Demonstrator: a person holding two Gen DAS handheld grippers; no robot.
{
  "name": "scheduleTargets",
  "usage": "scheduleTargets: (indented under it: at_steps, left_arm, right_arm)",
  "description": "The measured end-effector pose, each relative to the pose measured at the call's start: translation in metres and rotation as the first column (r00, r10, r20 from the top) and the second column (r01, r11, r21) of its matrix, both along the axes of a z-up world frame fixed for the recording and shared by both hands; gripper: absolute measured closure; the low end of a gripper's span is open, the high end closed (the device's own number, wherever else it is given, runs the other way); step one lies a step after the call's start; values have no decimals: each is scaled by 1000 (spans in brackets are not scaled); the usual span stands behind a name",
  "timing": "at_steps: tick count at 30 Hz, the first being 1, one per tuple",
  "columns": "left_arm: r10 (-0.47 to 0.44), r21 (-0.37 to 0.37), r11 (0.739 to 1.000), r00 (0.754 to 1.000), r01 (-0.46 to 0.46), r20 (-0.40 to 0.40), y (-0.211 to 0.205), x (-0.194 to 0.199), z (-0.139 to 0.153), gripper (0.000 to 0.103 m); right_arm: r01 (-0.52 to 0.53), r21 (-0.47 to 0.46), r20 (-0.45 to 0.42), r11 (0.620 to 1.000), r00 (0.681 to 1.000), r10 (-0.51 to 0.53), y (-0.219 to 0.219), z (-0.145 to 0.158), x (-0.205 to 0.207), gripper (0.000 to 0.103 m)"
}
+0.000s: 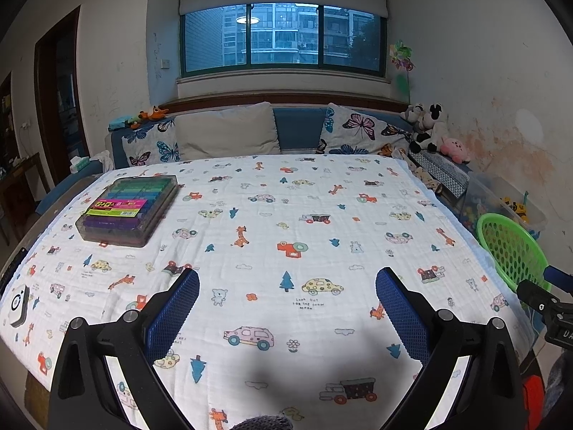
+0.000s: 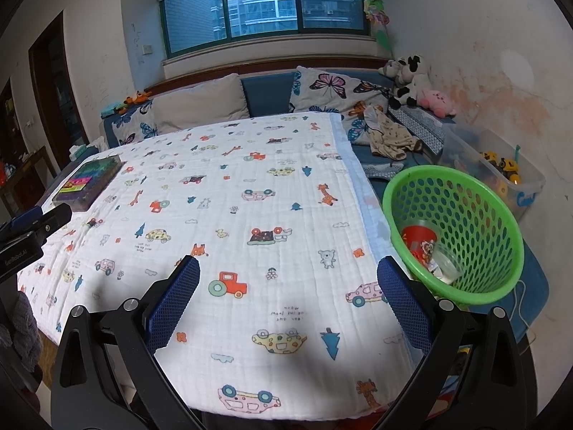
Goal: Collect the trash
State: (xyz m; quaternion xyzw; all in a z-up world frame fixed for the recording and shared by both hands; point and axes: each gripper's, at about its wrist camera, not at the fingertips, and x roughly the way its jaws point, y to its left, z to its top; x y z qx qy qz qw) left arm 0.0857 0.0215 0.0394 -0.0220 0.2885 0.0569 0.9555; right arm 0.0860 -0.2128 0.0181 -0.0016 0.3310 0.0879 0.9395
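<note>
A green perforated basket point(image 2: 476, 211) stands beside the table's right edge; it also shows in the left wrist view point(image 1: 512, 251). Inside it lie a red printed cup point(image 2: 419, 242) and a clear plastic cup point(image 2: 446, 263). My left gripper point(image 1: 286, 286) is open and empty above the patterned cloth point(image 1: 286, 215). My right gripper point(image 2: 288, 276) is open and empty above the cloth's near right part, just left of the basket. Each gripper shows at the edge of the other's view.
A case of coloured markers point(image 1: 132, 208) lies at the table's far left. A small white device point(image 1: 18, 304) sits at the left edge. A sofa with pillows point(image 1: 229, 132) and plush toys point(image 1: 429, 129) lies behind. A clear toy bin point(image 2: 501, 172) stands by the right wall.
</note>
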Motion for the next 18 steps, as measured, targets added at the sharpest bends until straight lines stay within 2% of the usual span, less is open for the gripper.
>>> scheduleTargets:
  at_steps: [18]
  left_arm:
    - [-13, 2, 1000, 1000, 13, -3, -4, 1, -4, 7]
  right_arm:
    - [-1, 4, -2, 1000, 1000, 1, 0, -2, 0, 4]
